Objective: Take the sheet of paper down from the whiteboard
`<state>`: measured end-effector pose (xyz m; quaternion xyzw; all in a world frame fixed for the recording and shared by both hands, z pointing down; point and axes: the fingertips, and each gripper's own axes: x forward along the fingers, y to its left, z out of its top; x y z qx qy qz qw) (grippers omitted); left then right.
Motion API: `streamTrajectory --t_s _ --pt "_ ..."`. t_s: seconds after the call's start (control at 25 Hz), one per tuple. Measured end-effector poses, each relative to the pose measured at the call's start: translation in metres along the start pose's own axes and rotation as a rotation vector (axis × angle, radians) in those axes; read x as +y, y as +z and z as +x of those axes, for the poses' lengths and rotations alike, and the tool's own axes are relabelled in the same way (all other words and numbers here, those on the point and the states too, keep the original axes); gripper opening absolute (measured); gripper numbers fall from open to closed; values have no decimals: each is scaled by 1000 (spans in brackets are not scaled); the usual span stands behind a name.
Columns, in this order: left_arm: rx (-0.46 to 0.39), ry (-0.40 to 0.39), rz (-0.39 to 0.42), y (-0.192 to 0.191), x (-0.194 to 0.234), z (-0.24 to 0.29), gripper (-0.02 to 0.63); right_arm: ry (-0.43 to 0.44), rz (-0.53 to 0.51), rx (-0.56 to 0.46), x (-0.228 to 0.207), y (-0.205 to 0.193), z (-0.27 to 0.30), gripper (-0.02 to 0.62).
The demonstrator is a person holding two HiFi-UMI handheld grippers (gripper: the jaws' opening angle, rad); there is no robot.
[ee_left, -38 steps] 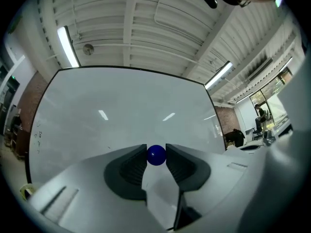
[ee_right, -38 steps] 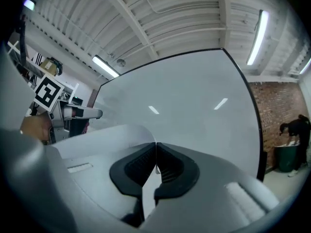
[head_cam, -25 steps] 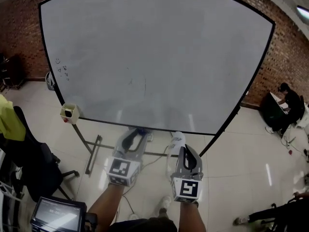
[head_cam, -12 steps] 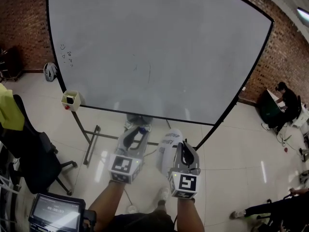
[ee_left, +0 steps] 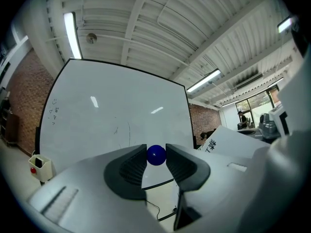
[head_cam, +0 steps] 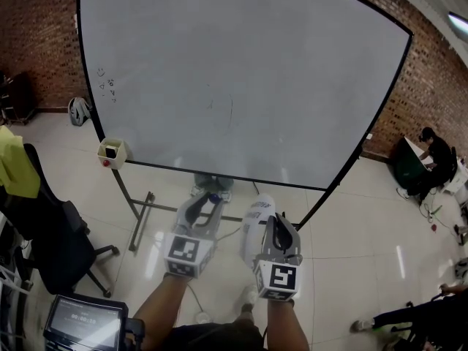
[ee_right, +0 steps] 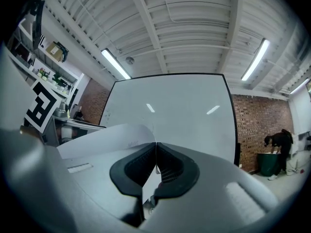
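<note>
The whiteboard point(head_cam: 241, 79) stands bare ahead, with only faint pen marks at its left. The white sheet of paper point(head_cam: 254, 221) is off the board and hangs curled from my right gripper point(head_cam: 276, 223), whose jaws are shut on its edge point(ee_right: 112, 139). My left gripper point(head_cam: 209, 200) is beside it to the left and holds a small blue ball magnet point(ee_left: 156, 155) between its pads. In the left gripper view the sheet point(ee_left: 233, 144) shows at the right with dark print on it. Both grippers point level toward the board's lower edge.
A small beige box point(head_cam: 111, 152) hangs at the board's lower left corner, above the metal stand point(head_cam: 139, 225). A dark office chair point(head_cam: 51, 247) and a screen device point(head_cam: 84, 320) are at the left. A person point(head_cam: 435, 156) sits by the brick wall, far right.
Both grippers have drawn back from the board and dropped slightly, each keeping its load. More of the curled sheet now shows beside the right gripper.
</note>
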<state>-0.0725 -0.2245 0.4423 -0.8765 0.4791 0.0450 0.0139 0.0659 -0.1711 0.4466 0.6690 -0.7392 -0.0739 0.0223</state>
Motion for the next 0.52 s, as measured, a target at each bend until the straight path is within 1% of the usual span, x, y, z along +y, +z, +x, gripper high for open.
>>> streamTrajectory --t_s 0.2,0.32,0.52 --pt "2 24 29 -3 15 -6 124 -2 3 -5 3 1 1 14" --pt "-6 19 20 -1 16 -6 123 -2 5 -9 4 1 4 14" --pt "-4 18 19 -11 15 -7 123 8 0 -9 8 2 3 14"
